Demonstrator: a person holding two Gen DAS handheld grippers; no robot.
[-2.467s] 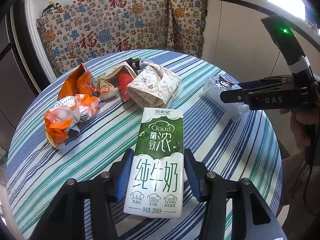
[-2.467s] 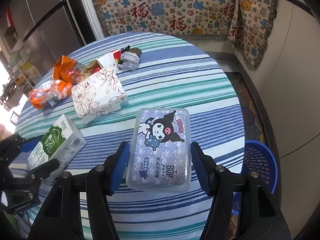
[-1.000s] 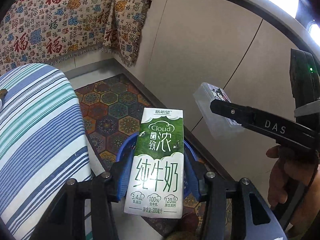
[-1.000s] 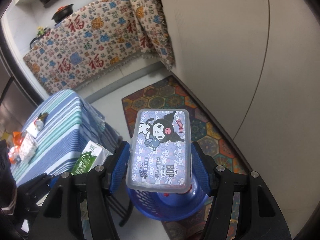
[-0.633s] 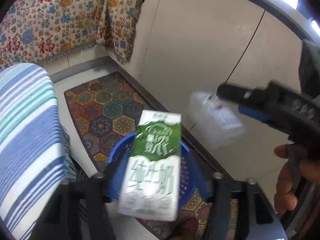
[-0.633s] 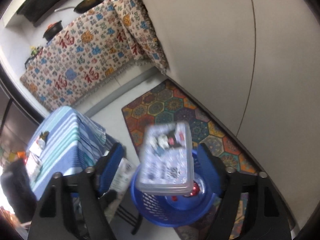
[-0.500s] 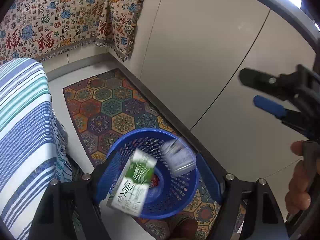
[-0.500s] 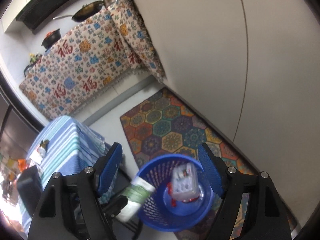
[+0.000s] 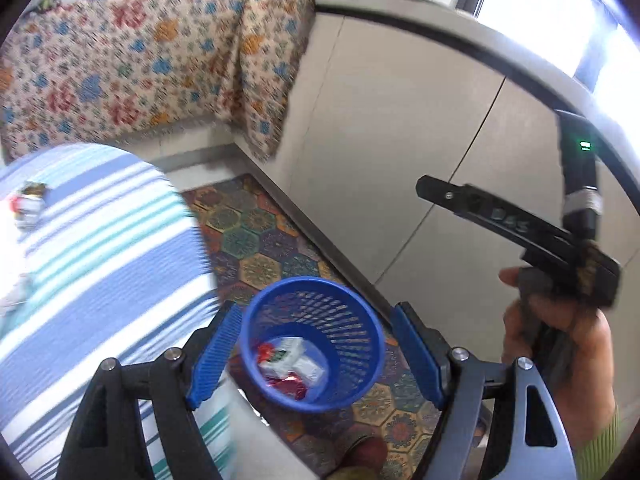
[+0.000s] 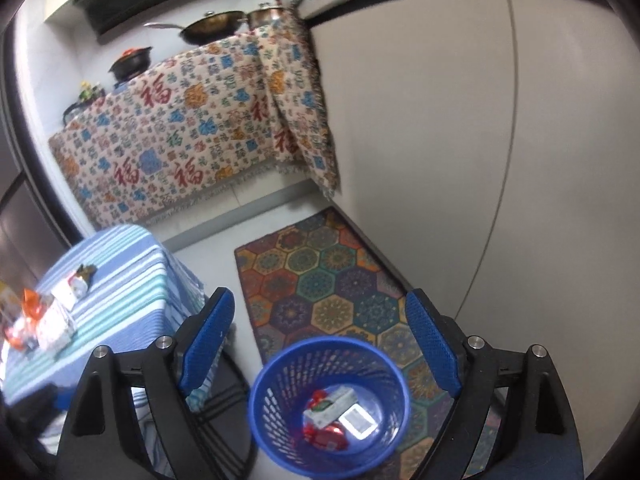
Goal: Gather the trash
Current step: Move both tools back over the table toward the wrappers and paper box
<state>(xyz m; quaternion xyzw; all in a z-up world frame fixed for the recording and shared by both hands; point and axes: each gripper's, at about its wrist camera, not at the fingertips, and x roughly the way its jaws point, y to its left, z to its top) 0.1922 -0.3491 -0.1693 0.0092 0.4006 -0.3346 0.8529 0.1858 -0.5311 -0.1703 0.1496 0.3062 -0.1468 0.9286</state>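
A blue mesh trash basket (image 9: 352, 344) stands on the floor; it also shows in the right wrist view (image 10: 280, 400). Inside lie the green-and-white milk carton (image 9: 286, 354), the clear plastic box (image 10: 358, 420) and a red wrapper (image 10: 326, 436). My left gripper (image 9: 316, 350) is open and empty above the basket. My right gripper (image 10: 316, 344) is open and empty, also above it. In the left wrist view the right gripper's body (image 9: 516, 228) is held at the right. More trash (image 10: 44, 316) lies on the striped round table (image 10: 120, 292).
A patterned hexagon rug (image 10: 328, 276) lies under the basket. Grey cabinet doors (image 10: 460, 140) stand at the right. A counter draped in patterned cloth (image 10: 180, 140) is behind. A small wrapper (image 9: 30, 202) lies on the table (image 9: 100, 260).
Both grippers carried the carton and the box from the table to above the basket, opened and dropped them. Both items now lie in the basket.
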